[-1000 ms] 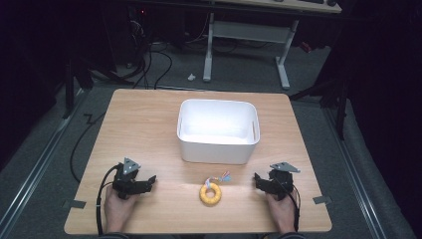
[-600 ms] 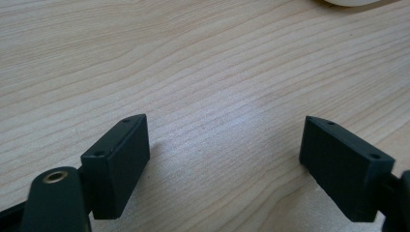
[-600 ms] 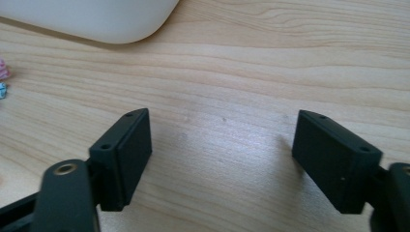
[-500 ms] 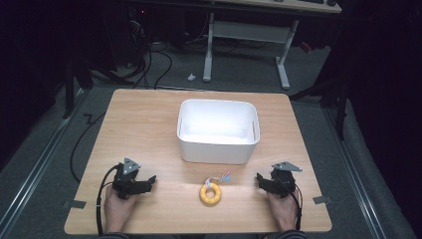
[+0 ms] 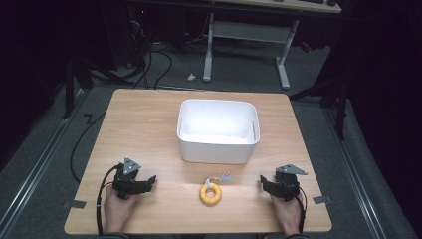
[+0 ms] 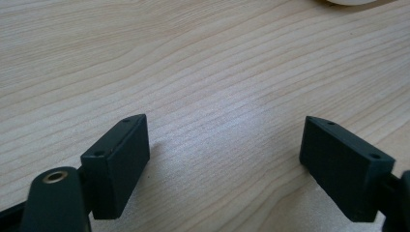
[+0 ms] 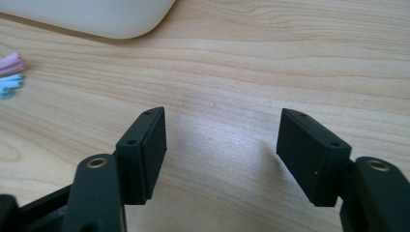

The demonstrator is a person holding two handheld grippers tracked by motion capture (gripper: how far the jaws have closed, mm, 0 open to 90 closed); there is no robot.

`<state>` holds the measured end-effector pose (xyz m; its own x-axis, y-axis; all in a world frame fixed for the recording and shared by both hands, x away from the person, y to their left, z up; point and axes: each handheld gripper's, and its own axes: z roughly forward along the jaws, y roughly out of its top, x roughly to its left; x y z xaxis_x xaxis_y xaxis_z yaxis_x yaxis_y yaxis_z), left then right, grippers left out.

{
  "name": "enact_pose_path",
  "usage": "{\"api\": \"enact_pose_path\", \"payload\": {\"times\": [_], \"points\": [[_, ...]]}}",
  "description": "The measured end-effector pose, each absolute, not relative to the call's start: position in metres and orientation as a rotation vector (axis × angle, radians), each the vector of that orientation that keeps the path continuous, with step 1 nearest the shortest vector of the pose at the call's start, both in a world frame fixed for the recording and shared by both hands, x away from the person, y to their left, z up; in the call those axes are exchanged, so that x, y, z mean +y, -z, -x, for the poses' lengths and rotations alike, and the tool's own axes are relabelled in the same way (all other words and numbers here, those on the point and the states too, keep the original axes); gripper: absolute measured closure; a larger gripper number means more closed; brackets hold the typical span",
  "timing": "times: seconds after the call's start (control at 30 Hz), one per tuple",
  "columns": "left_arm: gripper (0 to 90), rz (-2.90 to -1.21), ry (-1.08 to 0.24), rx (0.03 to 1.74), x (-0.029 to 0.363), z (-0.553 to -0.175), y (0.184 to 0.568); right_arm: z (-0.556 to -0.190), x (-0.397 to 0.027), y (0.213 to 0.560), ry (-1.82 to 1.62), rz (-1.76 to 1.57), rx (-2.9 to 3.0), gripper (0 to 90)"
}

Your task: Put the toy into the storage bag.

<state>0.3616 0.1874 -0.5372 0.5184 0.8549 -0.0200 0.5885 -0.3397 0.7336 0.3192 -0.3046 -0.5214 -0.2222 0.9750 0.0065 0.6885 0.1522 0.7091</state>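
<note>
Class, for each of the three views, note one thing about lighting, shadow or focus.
High view: the table is lit while the surrounding floor falls into darkness, and the white bin looks overexposed inside. Left gripper view: a pale sheen lies on the wood between the jaws, which cast soft shadows. Right gripper view: the pink and blue strands at the edge look blurred.

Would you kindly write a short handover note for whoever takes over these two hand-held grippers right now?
Left hand-held gripper: open, empty, resting near the table's front left edge.
Right hand-held gripper: open, empty; its jaws have just been closing, nothing between them.
Yellow ring toy with coloured tassels lies between both grippers, in front of the white bin.
Done: nothing picked up; bin looks empty.
Left: probably grasp the ring and place it in the bin.
</note>
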Motion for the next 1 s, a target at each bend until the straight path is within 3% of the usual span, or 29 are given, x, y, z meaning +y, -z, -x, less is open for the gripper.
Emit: {"api": "enact_pose_path", "payload": {"times": [1.0], "points": [[18.5, -2.060, -0.488, 1.172, 0.187, -0.362, 0.537, -0.297, -0.303, 0.501, -0.899, -1.506, 2.095, 46.9]]}}
